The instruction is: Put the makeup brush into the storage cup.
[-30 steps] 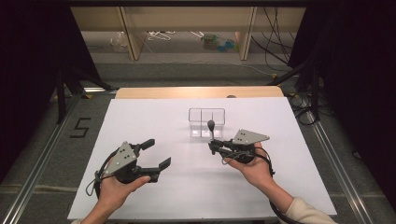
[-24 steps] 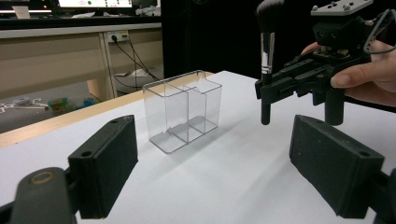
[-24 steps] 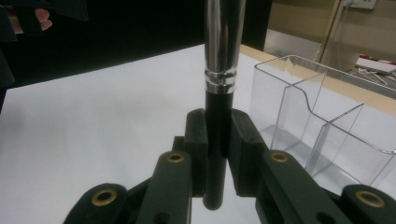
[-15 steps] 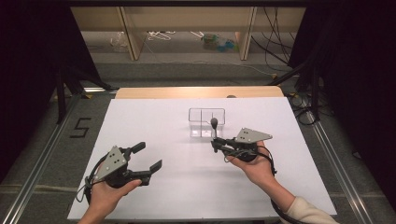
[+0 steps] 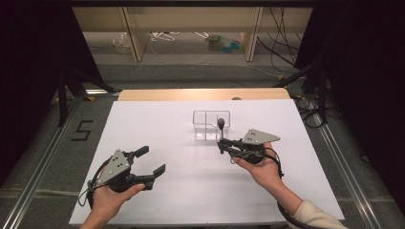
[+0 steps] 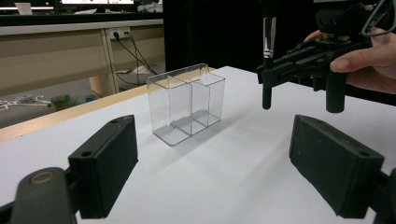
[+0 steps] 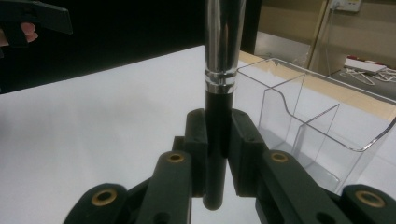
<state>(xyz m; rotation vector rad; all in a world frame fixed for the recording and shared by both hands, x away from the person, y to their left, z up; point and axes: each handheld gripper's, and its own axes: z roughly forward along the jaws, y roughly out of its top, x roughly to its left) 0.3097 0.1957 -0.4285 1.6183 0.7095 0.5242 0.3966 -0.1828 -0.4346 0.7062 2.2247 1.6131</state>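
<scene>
A clear two-compartment box (image 5: 211, 125) stands on the white table top (image 5: 157, 124), just beyond my right gripper (image 5: 222, 144). That gripper is shut on the black handle of a brush (image 5: 221, 125) with a silver ferrule, held upright with its dark head on top. In the right gripper view the jaws clamp the brush handle (image 7: 215, 130), with the box (image 7: 317, 121) close behind and to the right. My left gripper (image 5: 151, 160) is open and holds nothing, near the front left of the table. From the left gripper view (image 6: 210, 168), the box (image 6: 187, 102) and the right gripper (image 6: 299, 60) holding the brush (image 6: 267, 70) lie ahead.
The white sheet covers most of the table; a wooden strip (image 5: 200, 94) shows at its far edge. Beyond it are a shelf frame (image 5: 191, 28) and cables on the floor. A "5" mark (image 5: 82, 130) is on the floor at the left.
My left gripper has drawn slightly left and toward the person's side, still open. The right gripper has shifted a little to the right with the brush.
</scene>
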